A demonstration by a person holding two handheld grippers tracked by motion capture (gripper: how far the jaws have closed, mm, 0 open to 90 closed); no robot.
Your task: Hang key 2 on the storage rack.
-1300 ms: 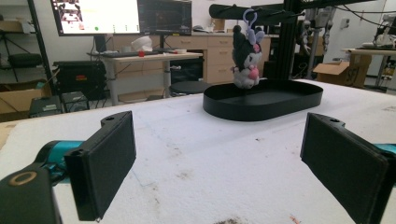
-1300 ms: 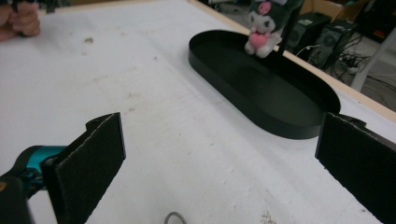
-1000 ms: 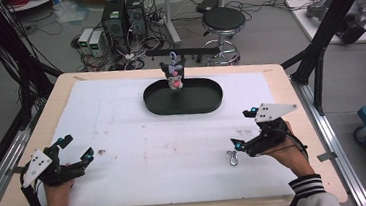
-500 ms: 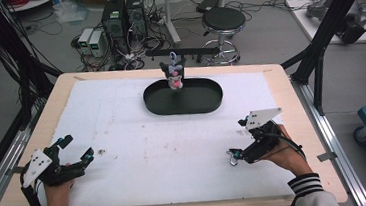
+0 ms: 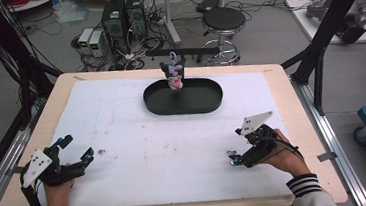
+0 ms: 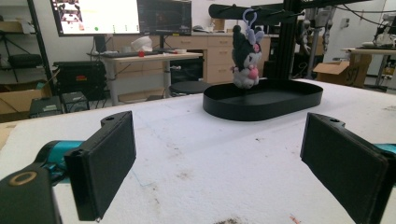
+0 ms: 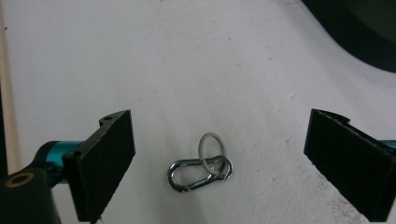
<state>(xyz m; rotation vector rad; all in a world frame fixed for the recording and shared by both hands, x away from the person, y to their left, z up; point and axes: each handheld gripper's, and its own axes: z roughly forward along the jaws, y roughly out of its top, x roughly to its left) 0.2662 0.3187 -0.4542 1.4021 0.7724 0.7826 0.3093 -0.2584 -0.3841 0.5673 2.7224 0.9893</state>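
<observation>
A small silver carabiner (image 7: 198, 170) with a pale ring (image 7: 211, 145) looped through it lies flat on the white table cover. My right gripper (image 7: 224, 163) hangs open just above it, one jaw on each side. In the high view the right gripper (image 5: 236, 154) is at the near right. A dark plush toy (image 5: 173, 76) hangs by a clip from a black bar above the black oval tray (image 5: 211, 103). My left gripper (image 5: 78, 146) rests open and empty at the near left, facing the plush toy (image 6: 245, 60) and the tray (image 6: 280, 100).
The white cover (image 5: 175, 149) spans most of the wooden table. A black frame post (image 5: 317, 51) rises by the far right corner. Cables, computer boxes and a stool (image 5: 224, 21) stand on the floor beyond the far edge.
My right gripper has moved a little toward the near left and tipped down over the carabiner. The left gripper has not moved.
</observation>
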